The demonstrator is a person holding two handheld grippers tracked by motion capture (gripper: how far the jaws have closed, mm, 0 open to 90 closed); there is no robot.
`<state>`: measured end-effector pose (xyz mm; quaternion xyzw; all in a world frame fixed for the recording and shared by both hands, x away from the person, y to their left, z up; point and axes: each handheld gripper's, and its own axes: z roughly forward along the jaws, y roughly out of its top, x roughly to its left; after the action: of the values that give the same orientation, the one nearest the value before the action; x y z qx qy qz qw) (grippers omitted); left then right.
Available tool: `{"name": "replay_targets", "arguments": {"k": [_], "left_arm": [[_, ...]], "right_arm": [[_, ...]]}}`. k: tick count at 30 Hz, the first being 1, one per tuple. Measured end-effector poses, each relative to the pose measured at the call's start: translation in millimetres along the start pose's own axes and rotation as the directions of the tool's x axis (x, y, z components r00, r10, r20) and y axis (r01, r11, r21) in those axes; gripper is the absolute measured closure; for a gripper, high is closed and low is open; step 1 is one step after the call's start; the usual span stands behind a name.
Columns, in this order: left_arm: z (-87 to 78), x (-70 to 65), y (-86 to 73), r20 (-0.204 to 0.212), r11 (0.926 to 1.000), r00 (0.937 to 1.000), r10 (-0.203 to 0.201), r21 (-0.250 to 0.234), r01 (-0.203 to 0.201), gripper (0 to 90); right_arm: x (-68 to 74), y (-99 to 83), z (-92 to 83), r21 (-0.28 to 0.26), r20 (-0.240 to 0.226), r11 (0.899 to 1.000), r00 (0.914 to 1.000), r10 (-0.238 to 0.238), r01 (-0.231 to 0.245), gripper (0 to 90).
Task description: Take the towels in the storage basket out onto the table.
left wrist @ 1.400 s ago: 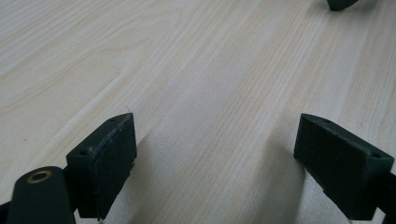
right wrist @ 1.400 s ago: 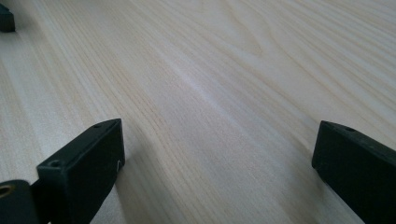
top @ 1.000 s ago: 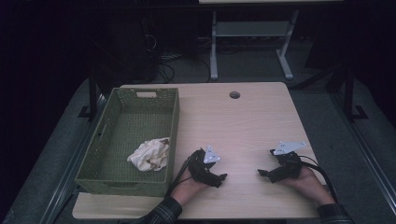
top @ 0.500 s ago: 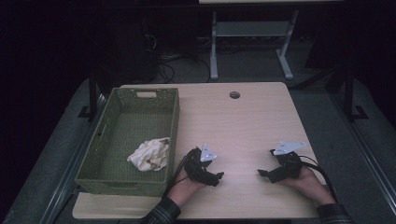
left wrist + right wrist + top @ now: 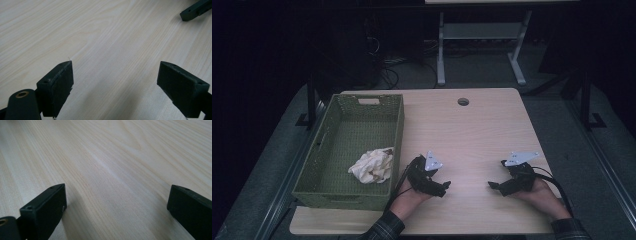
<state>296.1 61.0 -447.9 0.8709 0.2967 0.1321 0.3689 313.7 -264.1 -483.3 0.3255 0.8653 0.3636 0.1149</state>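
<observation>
Both grippers rest low on the wooden table (image 5: 472, 130) near the person's edge, the left gripper (image 5: 441, 189) just beside the green woven basket (image 5: 343, 150) and the right gripper (image 5: 495, 186) well apart from it, and each has its jaws wide apart with nothing between them. The likely thing to handle, a crumpled piece of cream paper or cloth (image 5: 372, 166), lies inside the basket at its near right corner, close to the wall. It looks light and soft, so I think it will crush easily, and a pinch on one raised fold at the top should be enough.

Green woven basket (image 5: 398, 131); cream crumpled cloth (image 5: 372, 166); pale woodgrain table (image 5: 482, 130); black tongs (image 5: 115, 82).
</observation>
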Motion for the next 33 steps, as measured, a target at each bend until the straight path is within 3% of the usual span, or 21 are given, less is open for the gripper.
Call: {"name": "replay_targets", "arguments": {"k": [23,33], "left_arm": [[-16.1,4.2,14.4,0.029,0.9987,0.9988,-0.04,-0.029,0.041,13.0],[-26.1,6.9,27.5,0.061,0.997,0.9966,-0.056,-0.051,0.059,12.9]], "right_arm": [[0.1,0.0,0.0,-0.001,-0.008,1.0,0.9999,-0.012,0.012,1.9],[0.1,0.0,0.0,-0.001,-0.008,1.0,0.9999,-0.012,0.012,1.9]]}}
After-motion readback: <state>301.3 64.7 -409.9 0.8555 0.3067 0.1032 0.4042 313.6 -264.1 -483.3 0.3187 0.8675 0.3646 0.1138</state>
